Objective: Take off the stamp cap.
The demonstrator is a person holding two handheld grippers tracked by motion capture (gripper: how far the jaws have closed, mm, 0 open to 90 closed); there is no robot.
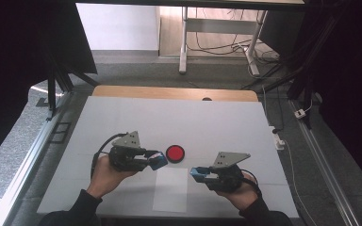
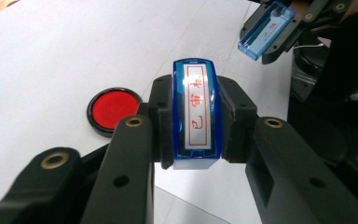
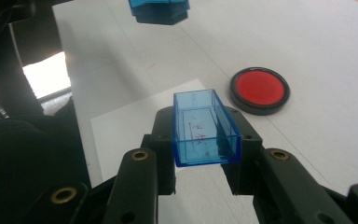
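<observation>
My left gripper [image 1: 156, 161] is shut on a blue stamp [image 2: 196, 112] whose white face bears red characters. It hovers just left of a round red ink pad [image 1: 175, 153] in a black rim on the white table. The ink pad [image 2: 113, 108] lies beyond the left jaw in the left gripper view. My right gripper [image 1: 199, 174] is shut on a clear blue stamp cap [image 3: 205, 127], its hollow side facing the camera. The cap [image 2: 266, 29] shows again at the upper right of the left gripper view. The stamp [image 3: 158, 10] hangs at the top edge of the right gripper view.
A white sheet of paper [image 1: 170, 189] lies on the white table cover [image 1: 122, 117] between the two hands, near the front edge. A wooden table edge [image 1: 174, 92] runs along the back. Metal rails flank both sides. Desk legs and cables stand on the floor beyond.
</observation>
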